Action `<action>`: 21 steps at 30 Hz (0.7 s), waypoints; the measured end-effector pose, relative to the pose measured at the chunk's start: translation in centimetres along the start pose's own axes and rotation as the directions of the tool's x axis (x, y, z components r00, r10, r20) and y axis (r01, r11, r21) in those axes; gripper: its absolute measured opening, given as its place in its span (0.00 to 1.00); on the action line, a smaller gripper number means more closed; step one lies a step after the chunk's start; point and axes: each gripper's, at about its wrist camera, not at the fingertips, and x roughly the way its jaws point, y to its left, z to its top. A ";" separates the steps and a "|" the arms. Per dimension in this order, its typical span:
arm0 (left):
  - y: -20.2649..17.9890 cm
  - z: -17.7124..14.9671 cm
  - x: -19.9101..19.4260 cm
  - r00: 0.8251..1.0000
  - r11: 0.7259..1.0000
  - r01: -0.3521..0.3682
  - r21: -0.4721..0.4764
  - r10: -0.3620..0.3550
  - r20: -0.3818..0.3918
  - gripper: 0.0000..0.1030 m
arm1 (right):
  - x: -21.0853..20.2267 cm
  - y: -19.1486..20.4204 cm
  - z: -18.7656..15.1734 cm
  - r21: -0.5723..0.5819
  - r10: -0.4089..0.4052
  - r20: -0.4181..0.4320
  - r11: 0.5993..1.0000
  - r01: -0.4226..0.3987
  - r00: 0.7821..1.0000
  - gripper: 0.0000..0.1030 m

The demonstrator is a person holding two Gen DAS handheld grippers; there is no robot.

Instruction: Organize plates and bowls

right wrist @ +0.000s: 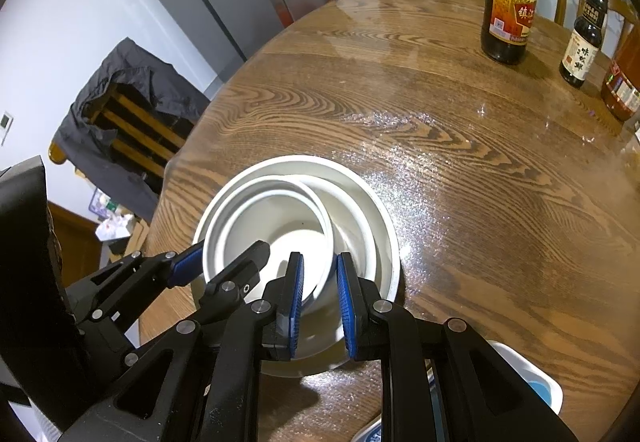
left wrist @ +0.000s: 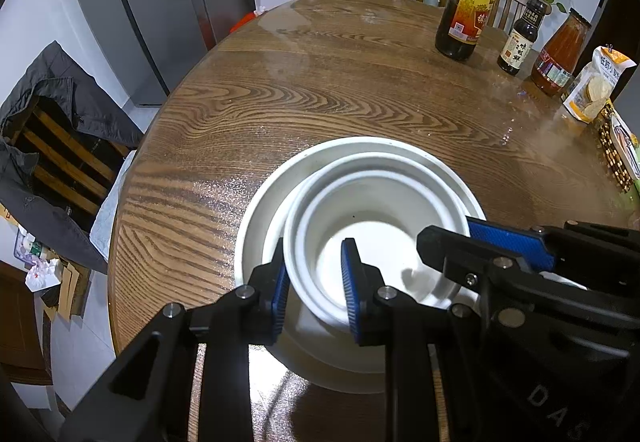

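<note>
1. While both of my hands keep over the stack of white bowls, my left tool (left wrist: 314,292) pinches the near-left rim of the small bowl (left wrist: 380,210), one blue pad outside the wall and one inside.
2. My right tool (right wrist: 320,306) grips the near-right rim of the same small bowl (right wrist: 276,218), again with one pad inside and one outside, in the gap against the big bowl's wall.
3. The small bowl sits inside the big bowl (left wrist: 256,226), off-centre and pushed toward its far-right side in the left wrist view; whether it rests on the bottom or is raised a little I cannot tell.
4. The big bowl (right wrist: 380,226) stands on the round wooden desk (left wrist: 320,90), close to the desk's near edge.
5. Just nearer than the big bowl and to its right, a white tray with blue inside (right wrist: 536,386) lies at the desk's edge.
6. Well beyond the big bowl, at the far right of the desk, stand a tall dark sauce bottle (left wrist: 468,2), a smaller dark bottle (left wrist: 520,38) and a red sauce jar (left wrist: 560,54), with a snack bag (left wrist: 596,82) beside them.
7. Farther than the desk, left of the big bowl, a chair draped with a dark jacket (right wrist: 132,98) stands before a grey fridge (left wrist: 152,2).
</note>
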 end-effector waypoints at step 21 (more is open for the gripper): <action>0.0 -0.1 -0.4 1.000 1.000 -0.002 -0.001 0.002 -0.001 0.28 | -0.4 0.1 0.1 -0.003 -0.018 0.002 1.000 0.018 1.000 0.20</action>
